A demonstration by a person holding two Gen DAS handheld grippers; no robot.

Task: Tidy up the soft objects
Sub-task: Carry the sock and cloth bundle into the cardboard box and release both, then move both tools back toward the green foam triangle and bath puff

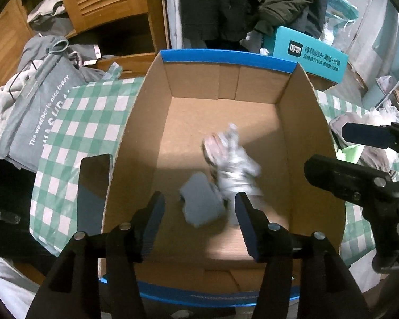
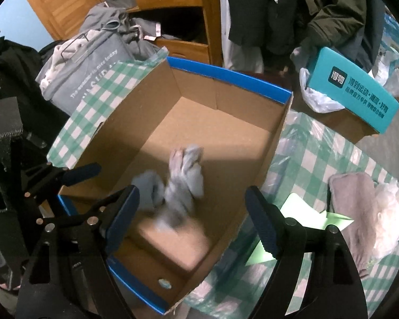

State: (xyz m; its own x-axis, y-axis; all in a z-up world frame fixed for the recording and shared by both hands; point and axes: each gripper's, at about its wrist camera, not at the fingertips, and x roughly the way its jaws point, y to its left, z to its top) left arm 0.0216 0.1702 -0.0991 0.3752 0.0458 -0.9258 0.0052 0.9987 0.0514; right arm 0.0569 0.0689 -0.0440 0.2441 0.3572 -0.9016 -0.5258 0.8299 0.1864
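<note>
Both claws, left gripper [image 1: 199, 220] and right gripper [image 2: 191, 218], gape empty above the cardboard box [image 1: 306, 138]; blurred pale cloth [image 1: 231, 164] inside, long axis toward the far wall; only the left view shows a grey piece [image 1: 202, 202] distinctly

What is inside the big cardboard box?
Inside the box lie two soft things: a grey folded cloth and a blurry whitish bundle touching it. The rest of the floor is bare cardboard. Anything under them is covered.
</note>
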